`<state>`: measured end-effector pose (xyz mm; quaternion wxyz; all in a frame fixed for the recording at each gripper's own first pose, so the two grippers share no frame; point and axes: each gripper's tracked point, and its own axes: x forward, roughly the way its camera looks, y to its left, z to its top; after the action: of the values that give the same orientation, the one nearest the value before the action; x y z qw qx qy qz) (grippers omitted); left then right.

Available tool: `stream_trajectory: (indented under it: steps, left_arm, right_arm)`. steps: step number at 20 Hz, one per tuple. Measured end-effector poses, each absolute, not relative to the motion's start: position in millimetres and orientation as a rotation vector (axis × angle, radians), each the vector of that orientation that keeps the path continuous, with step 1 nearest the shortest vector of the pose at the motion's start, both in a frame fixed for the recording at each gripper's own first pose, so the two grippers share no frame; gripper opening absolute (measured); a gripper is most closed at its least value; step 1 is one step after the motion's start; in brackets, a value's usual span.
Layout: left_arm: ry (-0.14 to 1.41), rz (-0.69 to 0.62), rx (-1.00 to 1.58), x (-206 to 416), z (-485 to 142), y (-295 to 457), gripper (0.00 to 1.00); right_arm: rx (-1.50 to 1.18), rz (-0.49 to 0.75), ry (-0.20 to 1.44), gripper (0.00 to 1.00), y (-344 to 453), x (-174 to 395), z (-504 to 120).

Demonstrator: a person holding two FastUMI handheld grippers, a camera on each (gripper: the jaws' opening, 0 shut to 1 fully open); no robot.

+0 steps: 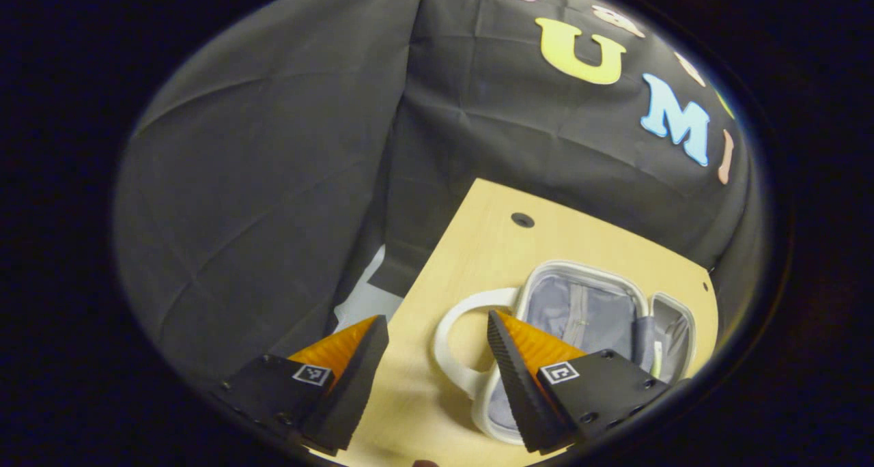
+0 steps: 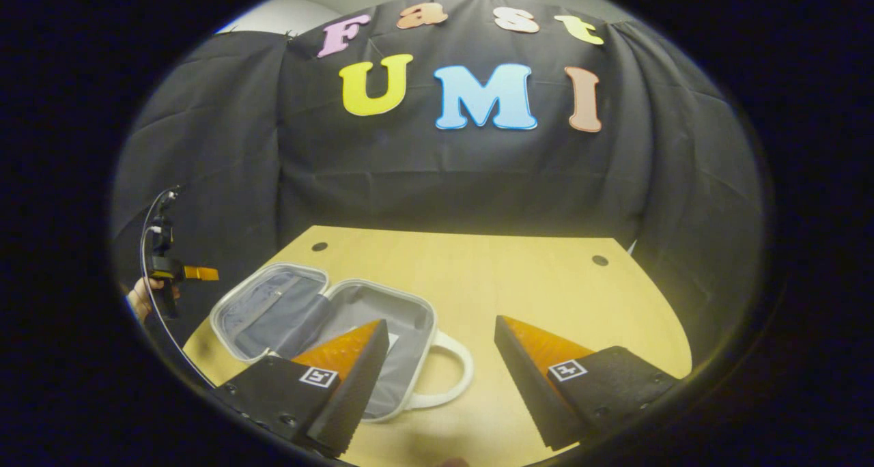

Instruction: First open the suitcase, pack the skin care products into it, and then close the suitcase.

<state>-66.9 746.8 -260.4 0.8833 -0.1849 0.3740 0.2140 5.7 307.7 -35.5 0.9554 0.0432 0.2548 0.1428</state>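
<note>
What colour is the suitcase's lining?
Grey, inside a white shell; the suitcase lining shows best in the right gripper view.

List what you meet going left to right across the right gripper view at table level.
The other gripper held in a hand at the far left → the open suitcase with its grey lining → the suitcase handle → bare wooden table.

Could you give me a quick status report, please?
Left gripper open, empty. Right gripper open, empty. Suitcase open on table.
</note>
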Motion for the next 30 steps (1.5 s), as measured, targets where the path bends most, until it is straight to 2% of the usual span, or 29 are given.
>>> stream_trajectory:
  steps: [2, 3, 4, 5, 9, 10, 13, 14, 15, 16, 20, 23, 27, 30]
  left_arm:
    - [0.839, 0.428, -0.406, -62.4, -291.2, 758.2, 0.95]
    - [0.857, 0.397, -0.420, -56.9, -302.5, 756.5, 0.95]
    - [0.878, 0.371, -0.429, -53.7, -311.6, 751.9, 0.95]
    - [0.900, 0.353, -0.432, -50.9, -320.3, 749.1, 0.95]
    - [0.900, 0.324, -0.504, -34.4, -342.0, 745.4, 0.94]
    - [0.905, 0.318, -0.544, -35.3, -345.7, 743.0, 0.76]
    - [0.888, 0.293, -0.611, -31.7, -344.4, 732.4, 0.61]
    - [0.888, 0.319, -0.585, -32.3, -345.5, 739.5, 0.39]
    - [0.893, 0.334, -0.594, -29.0, -363.6, 738.6, 0.28]
    - [0.912, 0.341, -0.587, -35.6, -348.9, 738.7, 0.23]
    - [0.878, 0.349, -0.523, -34.2, -319.8, 738.1, 0.14]
    - [0.852, 0.340, -0.479, -30.5, -279.5, 730.6, 0.14]
    - [0.748, 0.320, -0.459, -27.3, -192.7, 714.3, 0.16]
    - [0.659, 0.283, -0.447, -23.7, -123.5, 683.6, 0.13]
  right_arm:
    - [0.068, 0.276, 0.524, 0.95, 302.1, 4.3, -35.8]
    - [0.063, 0.274, 0.526, 1.00, 301.5, 4.0, -36.7]
    - [0.058, 0.273, 0.529, 1.00, 301.6, 3.8, -36.5]
    - [0.055, 0.274, 0.527, 0.96, 302.2, 4.3, -36.2]
    - [0.064, 0.274, 0.530, 0.95, 302.1, 7.5, -35.7]
    - [0.073, 0.272, 0.530, 0.95, 300.7, 8.1, -34.9]
    - [0.082, 0.255, 0.534, 0.96, 291.6, 10.1, -37.7]
    - [0.088, 0.251, 0.538, 0.96, 288.5, 10.2, -38.4]
    - [0.094, 0.247, 0.540, 0.96, 286.7, 10.8, -40.0]
    - [0.097, 0.244, 0.543, 0.96, 283.7, 11.2, -41.0]
    - [0.109, 0.235, 0.534, 0.96, 272.7, 11.6, -42.9]
    - [0.113, 0.233, 0.512, 0.96, 261.4, 13.0, -40.0]
    - [0.127, 0.234, 0.474, 0.96, 243.5, 14.2, -32.6]
    - [0.146, 0.243, 0.455, 0.96, 228.6, 14.4, -31.0]
